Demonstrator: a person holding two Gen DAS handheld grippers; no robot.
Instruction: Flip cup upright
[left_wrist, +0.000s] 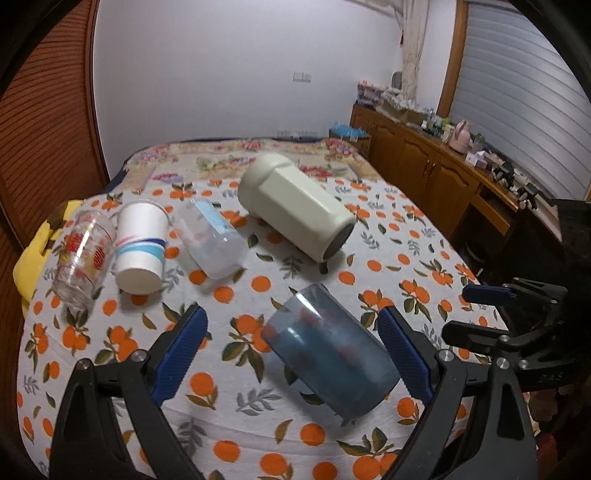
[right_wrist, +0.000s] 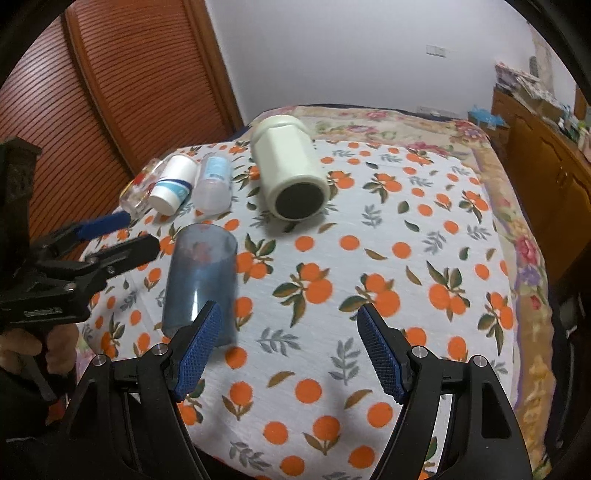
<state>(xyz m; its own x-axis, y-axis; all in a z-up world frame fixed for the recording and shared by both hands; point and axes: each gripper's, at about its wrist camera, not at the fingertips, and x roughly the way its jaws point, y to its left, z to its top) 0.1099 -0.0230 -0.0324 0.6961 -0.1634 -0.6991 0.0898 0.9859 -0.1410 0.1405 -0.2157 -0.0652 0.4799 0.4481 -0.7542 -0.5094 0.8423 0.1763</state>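
Note:
A translucent blue cup (left_wrist: 328, 350) lies on its side on the orange-print cloth; it also shows in the right wrist view (right_wrist: 201, 284). My left gripper (left_wrist: 291, 339) is open, its blue-padded fingers on either side of the cup without touching it. My right gripper (right_wrist: 288, 332) is open and empty, just right of the cup. Farther back, a large cream cup (left_wrist: 295, 208), a clear plastic cup (left_wrist: 210, 240), a white paper cup (left_wrist: 140, 247) and a printed glass (left_wrist: 83, 258) also lie on their sides.
The table cloth (right_wrist: 406, 236) ends in a floral border at the back. A wooden cabinet (left_wrist: 432, 173) with clutter stands at the right. A slatted wooden door (right_wrist: 110, 92) is at the left. The right gripper (left_wrist: 509, 317) shows at the left view's right edge.

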